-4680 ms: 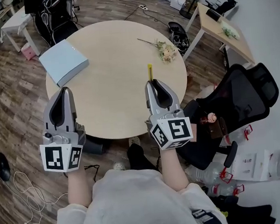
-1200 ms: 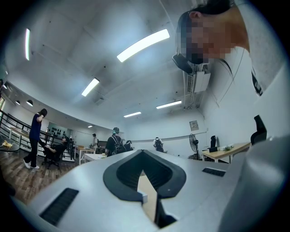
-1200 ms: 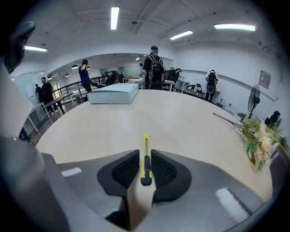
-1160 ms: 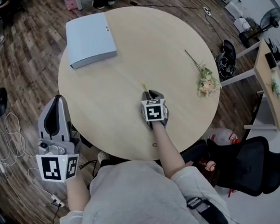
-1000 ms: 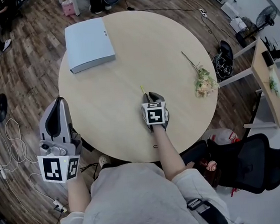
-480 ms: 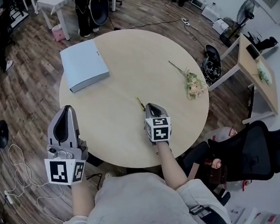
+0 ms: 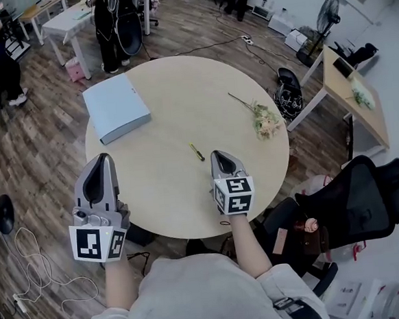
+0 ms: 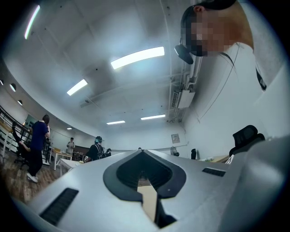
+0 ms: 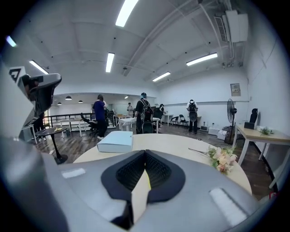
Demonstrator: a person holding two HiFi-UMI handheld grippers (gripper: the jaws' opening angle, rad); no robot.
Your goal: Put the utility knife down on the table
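- Small yellow-and-black utility knife (image 7: 196, 151) lies flat on the round beige wooden table (image 7: 172, 75), near its middle, touching nothing.
- Right gripper (image 7: 220, 154) sits just right of the knife, apart from it, jaw tips drawn together and nothing held.
- Left gripper (image 7: 103, 157) hangs at the table's near left edge, jaws likewise together and empty.
- Head view: knife too small to tell blade from handle.
- Right gripper view: gripper body (image 9: 145, 152) covers the near tabletop. A thin yellow streak shows in the slit; unclear what.
- That view shows the flat pale-blue box (image 9: 116, 141) far left and the pink flower sprig (image 9: 222, 158) right.
- Left gripper view tilts up: ceiling lights, gripper (image 8: 142, 151), no knife.
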